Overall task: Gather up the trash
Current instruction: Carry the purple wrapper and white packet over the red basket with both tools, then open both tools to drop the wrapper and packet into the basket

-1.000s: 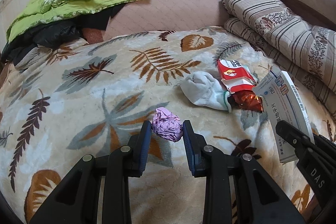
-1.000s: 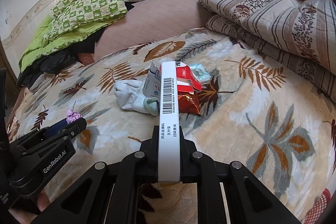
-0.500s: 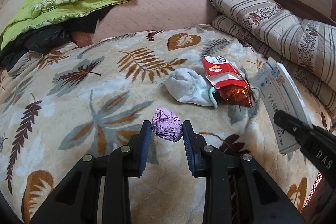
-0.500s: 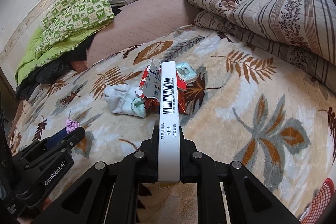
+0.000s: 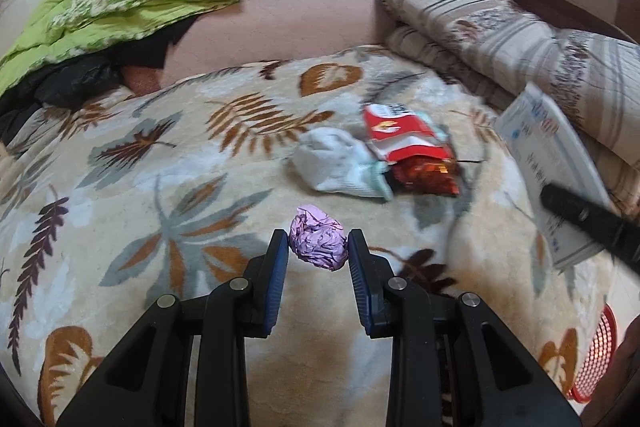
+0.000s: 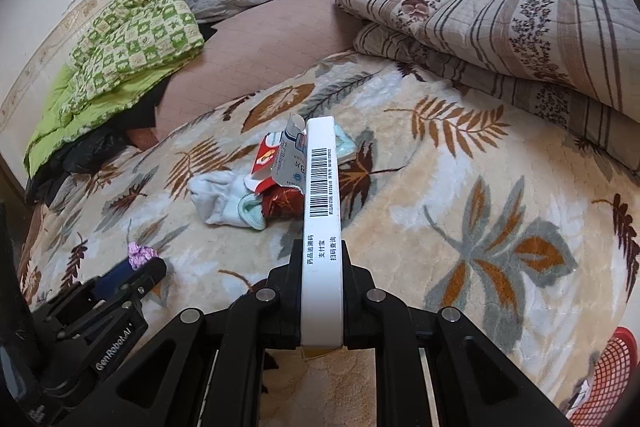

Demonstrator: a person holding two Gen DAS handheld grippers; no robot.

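Between the fingertips of my left gripper (image 5: pixel 318 247), above the leaf blanket (image 5: pixel 132 187), a crumpled purple wrapper (image 5: pixel 319 243) sits pinched by both pads. My right gripper (image 6: pixel 322 263) is clamped flat on a white box (image 6: pixel 321 219), raised over that blanket.

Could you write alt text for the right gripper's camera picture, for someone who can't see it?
The right gripper has its fingers shut on a flat white medicine box with a barcode, above a leaf-patterned blanket. Beyond it lie a white sock and a red snack wrapper; at lower left the left gripper holds a crumpled purple wrapper.
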